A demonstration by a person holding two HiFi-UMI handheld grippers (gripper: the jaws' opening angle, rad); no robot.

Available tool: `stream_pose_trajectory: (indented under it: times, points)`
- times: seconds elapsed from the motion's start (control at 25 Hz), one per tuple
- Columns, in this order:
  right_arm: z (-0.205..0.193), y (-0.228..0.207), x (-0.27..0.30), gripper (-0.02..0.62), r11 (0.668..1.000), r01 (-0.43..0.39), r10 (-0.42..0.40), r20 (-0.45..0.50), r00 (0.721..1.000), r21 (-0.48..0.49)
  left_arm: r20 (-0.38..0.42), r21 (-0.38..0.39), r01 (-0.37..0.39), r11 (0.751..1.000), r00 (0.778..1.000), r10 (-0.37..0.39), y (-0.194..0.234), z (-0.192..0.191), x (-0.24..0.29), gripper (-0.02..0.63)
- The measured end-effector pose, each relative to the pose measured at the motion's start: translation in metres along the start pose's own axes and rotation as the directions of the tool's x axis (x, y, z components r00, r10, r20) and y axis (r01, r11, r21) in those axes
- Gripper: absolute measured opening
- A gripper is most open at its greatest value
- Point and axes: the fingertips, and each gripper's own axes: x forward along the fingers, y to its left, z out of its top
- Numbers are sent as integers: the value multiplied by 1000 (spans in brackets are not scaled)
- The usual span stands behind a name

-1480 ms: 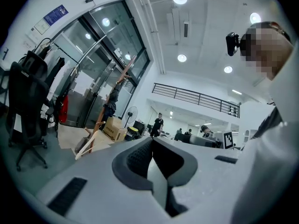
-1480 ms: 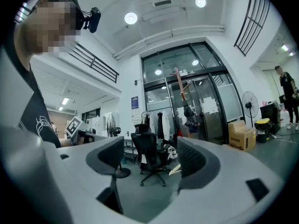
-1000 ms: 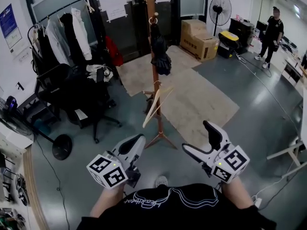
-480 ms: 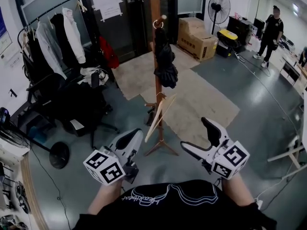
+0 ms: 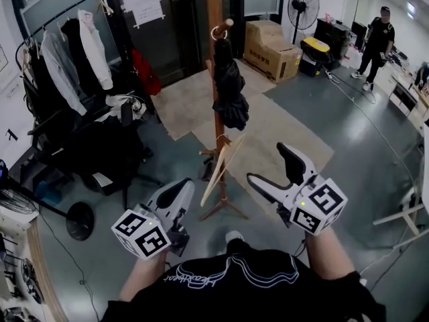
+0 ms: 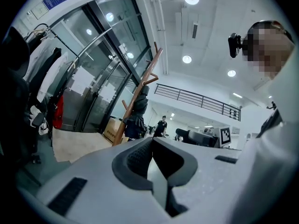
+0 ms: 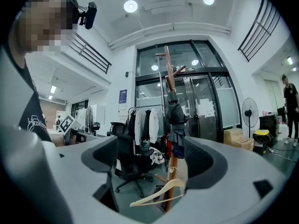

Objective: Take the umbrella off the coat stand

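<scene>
A dark folded umbrella [image 5: 230,89] hangs from a peg high on the wooden coat stand [image 5: 215,52]. An empty wooden hanger [image 5: 221,170] dangles lower on the same pole. My left gripper [image 5: 182,186] is shut and empty, held low to the left of the stand's foot. My right gripper [image 5: 267,163] is wide, its jaws closing slightly with nothing between them, just right of the pole and below the umbrella. The right gripper view frames the umbrella [image 7: 176,125] and pole [image 7: 169,78] ahead between the jaws, still at a distance. In the left gripper view the umbrella [image 6: 138,111] is far off.
A clothes rail with coats [image 5: 60,52] and a black office chair [image 5: 107,146] stand to the left. Cardboard boxes [image 5: 271,45], a standing fan [image 5: 301,5] and a person [image 5: 374,42] are at the back right. Beige mats [image 5: 281,139] lie around the stand.
Both grippers and the head view have come closer to the coat stand. The right gripper now reaches beside the pole, a little higher than before.
</scene>
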Motion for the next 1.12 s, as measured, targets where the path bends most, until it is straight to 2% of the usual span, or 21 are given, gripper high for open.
stream_pose_trajectory:
  times: [0.44, 1.12]
  points:
    - [20, -46, 68, 437, 1000, -6, 6, 41, 999, 9, 45, 39, -67, 997, 997, 65, 33, 31, 12, 5]
    - [17, -104, 155, 420, 1000, 4, -4, 1, 1000, -14, 82, 40, -151, 988, 986, 147, 80, 56, 27, 5]
